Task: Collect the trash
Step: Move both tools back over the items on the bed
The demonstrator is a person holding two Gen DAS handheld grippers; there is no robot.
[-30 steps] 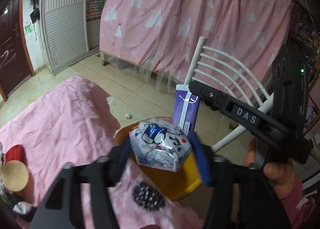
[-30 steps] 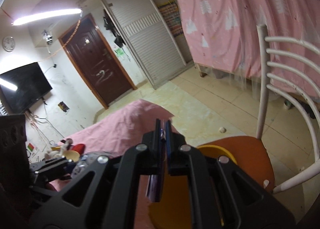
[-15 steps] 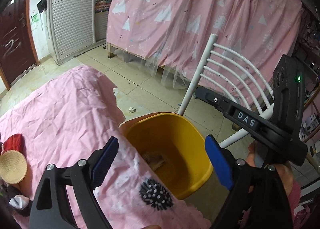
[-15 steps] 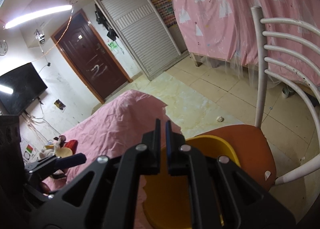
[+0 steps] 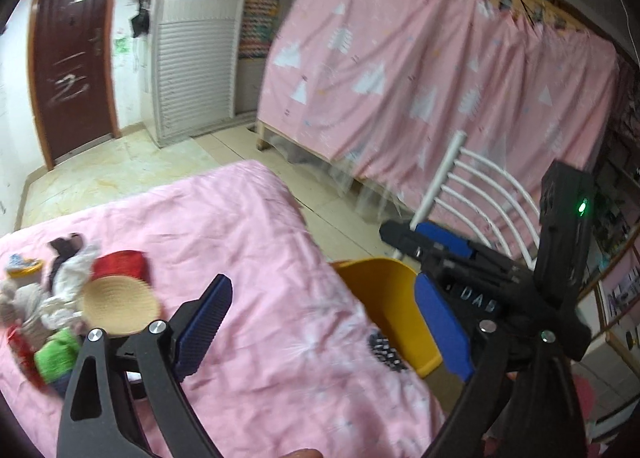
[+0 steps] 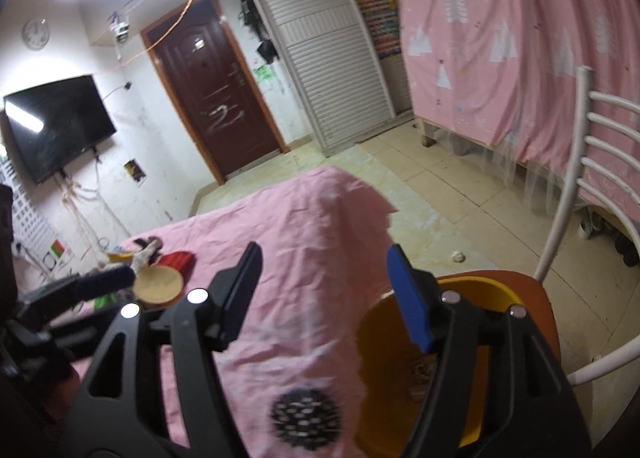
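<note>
Now both grippers, left [image 5: 320,322] and right [image 6: 324,290], are gaping wide, jaws just opened and empty, hovering beside the round yellow plastic bin [image 6: 472,290].

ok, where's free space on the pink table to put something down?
Bare pink cloth runs from the clutter near the straw hat across to the yellow bin and out to the far edge. The corner around the hat and the red item is crowded.

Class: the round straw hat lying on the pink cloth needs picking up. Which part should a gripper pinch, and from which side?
Pinch the straw hat at its thin brim, coming from the side facing the right gripper. It lies flat, too wide to span, and the other sides are crowded.
</note>
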